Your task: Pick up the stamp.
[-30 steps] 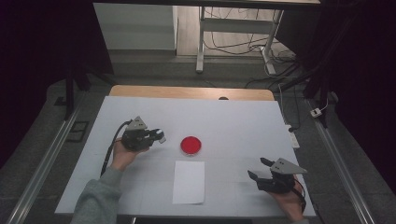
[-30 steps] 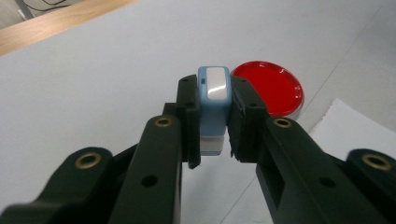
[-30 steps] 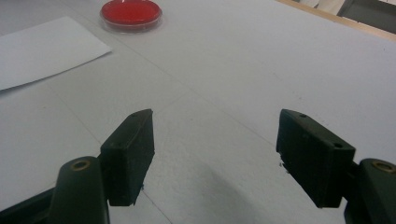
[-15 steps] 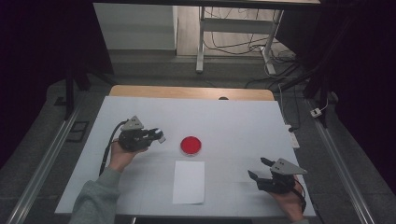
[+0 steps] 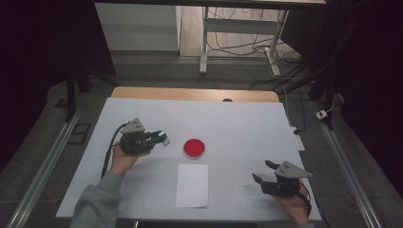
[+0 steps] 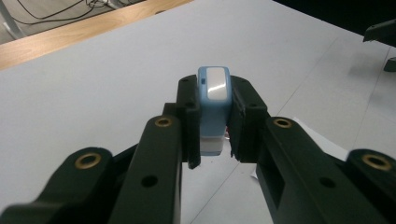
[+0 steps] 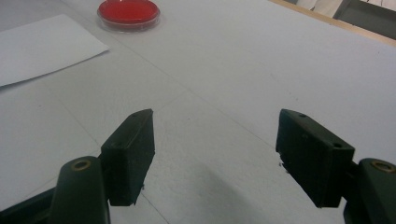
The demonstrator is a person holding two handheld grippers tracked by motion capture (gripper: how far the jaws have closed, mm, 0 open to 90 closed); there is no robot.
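Note:
My left gripper (image 5: 160,138) hovers over the left half of the white table, shut on a small blue and white block (image 5: 163,137). In the left gripper view the block (image 6: 214,100) stands upright, pinched between the two black pads of that gripper (image 6: 214,121). A round red dish (image 5: 194,148) lies just right of it at the table's middle, and a white paper sheet (image 5: 192,185) lies in front of the dish. Near the front right corner my right gripper (image 5: 264,172) rests low, open and holding nothing. From that gripper (image 7: 215,140) the dish (image 7: 129,13) and the sheet (image 7: 42,46) show far off to the left.
The white tabletop (image 5: 237,123) ends in a wooden strip (image 5: 190,93) at the far side. A white power strip (image 5: 295,137) lies by the right edge. Metal rails run along both sides, with a desk frame and cables on the floor beyond.
My left gripper has drifted slightly to the left with the block still in it. The right gripper has stayed where it was.

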